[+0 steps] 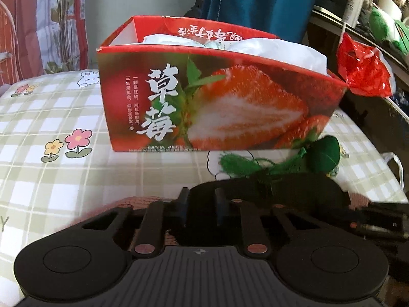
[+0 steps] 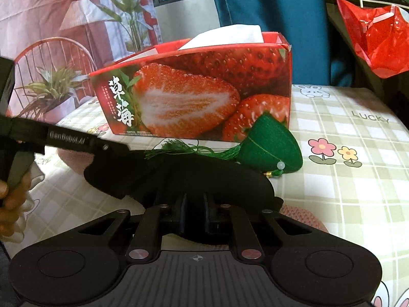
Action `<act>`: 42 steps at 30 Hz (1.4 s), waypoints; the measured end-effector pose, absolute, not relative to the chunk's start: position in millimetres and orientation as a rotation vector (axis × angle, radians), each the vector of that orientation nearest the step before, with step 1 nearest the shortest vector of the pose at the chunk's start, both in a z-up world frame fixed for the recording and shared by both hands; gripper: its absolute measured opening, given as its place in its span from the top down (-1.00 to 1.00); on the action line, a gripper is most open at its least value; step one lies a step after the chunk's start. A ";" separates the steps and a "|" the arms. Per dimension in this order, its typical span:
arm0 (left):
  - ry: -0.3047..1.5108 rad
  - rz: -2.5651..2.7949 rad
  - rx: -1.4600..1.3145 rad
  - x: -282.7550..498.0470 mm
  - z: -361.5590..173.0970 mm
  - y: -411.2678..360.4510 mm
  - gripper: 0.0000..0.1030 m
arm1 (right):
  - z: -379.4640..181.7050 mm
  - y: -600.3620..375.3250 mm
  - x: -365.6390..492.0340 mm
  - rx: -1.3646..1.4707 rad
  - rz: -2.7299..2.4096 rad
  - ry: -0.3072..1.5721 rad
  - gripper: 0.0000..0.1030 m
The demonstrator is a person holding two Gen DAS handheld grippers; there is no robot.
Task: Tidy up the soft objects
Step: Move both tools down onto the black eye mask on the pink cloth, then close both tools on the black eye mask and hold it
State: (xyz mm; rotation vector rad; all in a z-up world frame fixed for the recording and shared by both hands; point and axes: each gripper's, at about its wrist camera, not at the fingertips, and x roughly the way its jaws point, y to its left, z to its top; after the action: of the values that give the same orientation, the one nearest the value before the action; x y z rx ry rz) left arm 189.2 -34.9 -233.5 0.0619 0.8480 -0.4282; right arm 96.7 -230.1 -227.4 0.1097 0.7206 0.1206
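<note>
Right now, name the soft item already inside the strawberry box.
The white bundle; the green tasselled pouch and black pad are outside, in front of the box.

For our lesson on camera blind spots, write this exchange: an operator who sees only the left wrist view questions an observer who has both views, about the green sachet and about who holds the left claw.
Operator: Is there any detail on the green sachet that I am missing?
Observer: Yes. The green sachet carries a pale bead and a gold fitting on its near lower edge.
Operator: What is behind my left claw?
Observer: A bare hand at the frame's left edge has its fingers around the grey handle of the left claw.
</note>
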 end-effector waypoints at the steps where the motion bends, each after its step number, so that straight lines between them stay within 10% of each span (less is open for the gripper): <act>1: 0.843 -0.431 0.068 184.6 -233.7 -33.8 0.64 | -227.0 -230.0 96.3 0.113 0.121 0.724 0.78; 12: 0.799 -0.394 0.078 144.3 -231.6 -24.5 0.61 | -225.5 -232.7 88.2 0.148 0.135 0.758 0.78; 16: 0.744 -0.453 0.082 135.7 -224.4 -32.2 0.22 | -225.9 -232.7 87.1 0.147 0.138 0.762 0.78; 36: 0.798 -0.469 0.079 138.2 -249.6 -31.0 0.18 | -223.2 -236.7 82.1 0.177 0.116 0.719 0.77; 42: 0.797 -0.470 0.081 137.7 -250.2 -30.9 0.18 | -210.7 -251.0 75.1 0.211 0.016 0.613 0.41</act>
State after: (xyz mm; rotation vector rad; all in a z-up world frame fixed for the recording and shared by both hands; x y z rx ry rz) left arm 137.7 -30.9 -250.2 0.0814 0.7972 -0.4704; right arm 75.1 -251.0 -210.7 0.2110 0.6135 0.0157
